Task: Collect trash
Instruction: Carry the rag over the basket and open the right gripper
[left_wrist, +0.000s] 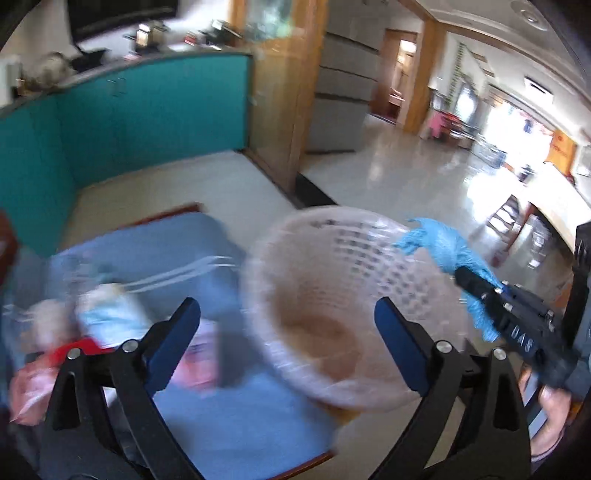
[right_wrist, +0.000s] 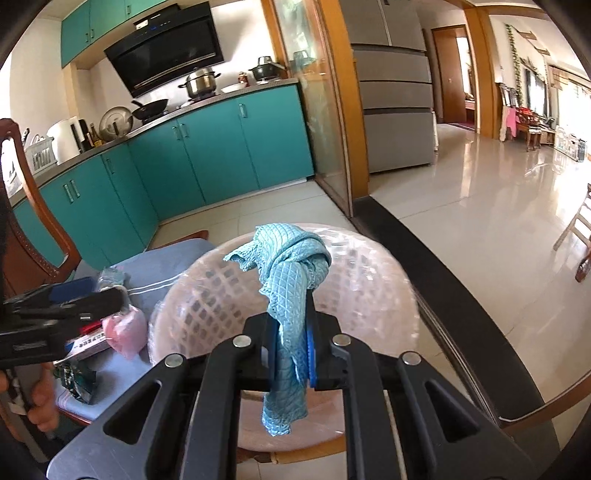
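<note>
Blue cloth (right_wrist: 291, 280) pinched in right tool (right_wrist: 291, 354) over basket (right_wrist: 207, 295); left tool (left_wrist: 288, 347) wide, empty; wrappers (right_wrist: 123, 328) at nine o'clock uncollected.

Your right gripper (right_wrist: 291, 354) points forward and downward, its jaws closed tight on a blue cloth (right_wrist: 284, 266) that bunches above the fingertips and hangs below them. Your left gripper (left_wrist: 288, 332) also tilts downward, jaws spread wide with nothing between the pads. A bare hand (right_wrist: 42, 402) grips the left handle.
</note>
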